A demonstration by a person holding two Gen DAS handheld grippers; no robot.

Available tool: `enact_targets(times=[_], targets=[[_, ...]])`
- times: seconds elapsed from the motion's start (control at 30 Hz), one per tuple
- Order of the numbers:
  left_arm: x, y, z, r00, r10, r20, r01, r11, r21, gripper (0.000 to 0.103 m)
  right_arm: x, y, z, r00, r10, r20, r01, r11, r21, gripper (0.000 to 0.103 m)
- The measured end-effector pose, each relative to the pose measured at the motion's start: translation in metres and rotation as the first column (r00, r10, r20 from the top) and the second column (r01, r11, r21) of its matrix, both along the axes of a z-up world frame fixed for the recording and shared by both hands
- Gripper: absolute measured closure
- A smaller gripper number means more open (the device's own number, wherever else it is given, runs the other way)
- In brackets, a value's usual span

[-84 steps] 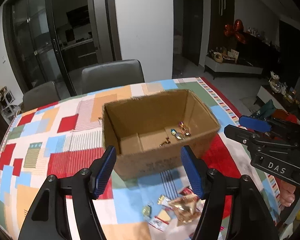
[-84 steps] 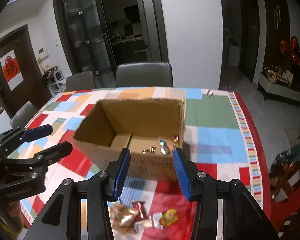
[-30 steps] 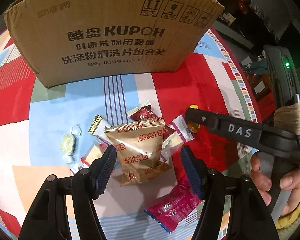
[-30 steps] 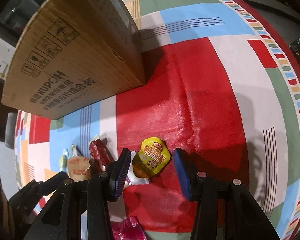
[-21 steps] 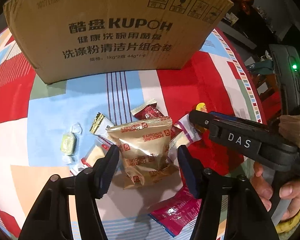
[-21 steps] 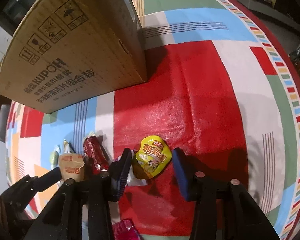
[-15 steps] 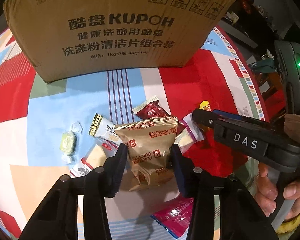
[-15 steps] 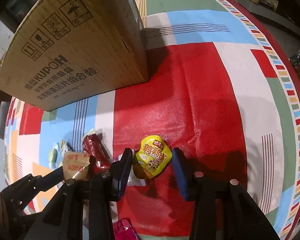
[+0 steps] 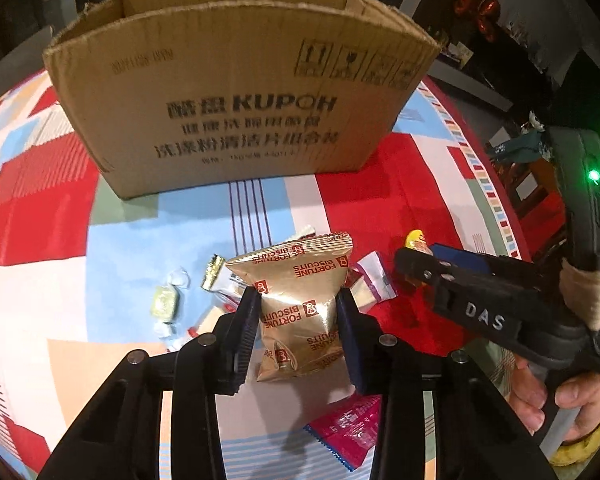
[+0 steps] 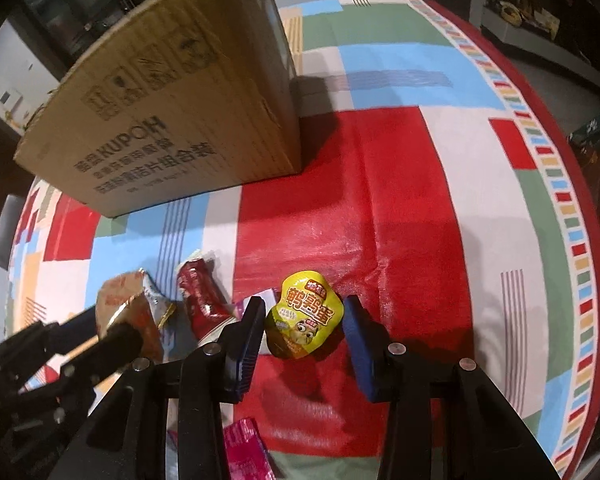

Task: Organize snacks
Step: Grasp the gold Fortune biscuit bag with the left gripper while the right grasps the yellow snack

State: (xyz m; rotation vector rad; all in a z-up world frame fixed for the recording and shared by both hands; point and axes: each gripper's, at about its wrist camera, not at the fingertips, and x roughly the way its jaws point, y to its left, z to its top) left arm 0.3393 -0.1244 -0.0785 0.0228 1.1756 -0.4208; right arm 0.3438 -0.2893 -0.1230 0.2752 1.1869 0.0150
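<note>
The left gripper (image 9: 298, 312) is clamped on the gold biscuit packet (image 9: 296, 300); its jaws have just been closing, and now both pads press into the sides of the packet, which bulges a little above them. The right gripper (image 10: 305, 326) has the yellow snack pouch (image 10: 305, 320) between its jaws: the left pad touches the edge of the pouch, and the right pad seems to stand just beside it with a thin gap, so I judge this grip as loose or not yet complete. The cardboard box (image 9: 236, 92) stands in front of both grippers, beyond the snacks, with its open top facing up. Near the left gripper other snacks lie on the tablecloth (image 10: 400, 208): a small green candy (image 9: 165, 304) to its left, a dark red packet (image 10: 202, 300) between the two grippers, and a pink packet (image 9: 348, 428) close below its right finger. The step in hand is the pickup of two snacks at once. The next move, as I judge it, needs a firmer closing of the right jaws, then lifting both hands higher than the rim of the box and carrying the snacks forward over the opening before release. The soft packets can slip or turn while lifted.
</note>
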Motion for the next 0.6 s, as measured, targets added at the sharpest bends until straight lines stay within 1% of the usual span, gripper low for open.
enact_targets(times=[0.23,0.4,0.6], targets=[[-0.006,0.012,0.018,0.999,0.01,0.04,-0.009,1.0,-0.011,0.065,-0.009,0.01,0.026,0.997,0.044,0.058,-0.043,0.999,-0.026,0.062],[-0.011,0.021,0.04,0.995,0.023,0.096,-0.021,1.0,-0.02,0.065,-0.016,0.016,0.048,0.991,0.063,0.117,-0.058,0.998,-0.039,0.062],[-0.016,0.033,0.07,0.983,0.037,0.178,-0.033,0.999,-0.029,0.065,-0.021,0.022,0.078,0.978,0.073,0.195,-0.067,0.997,-0.033,0.062]])
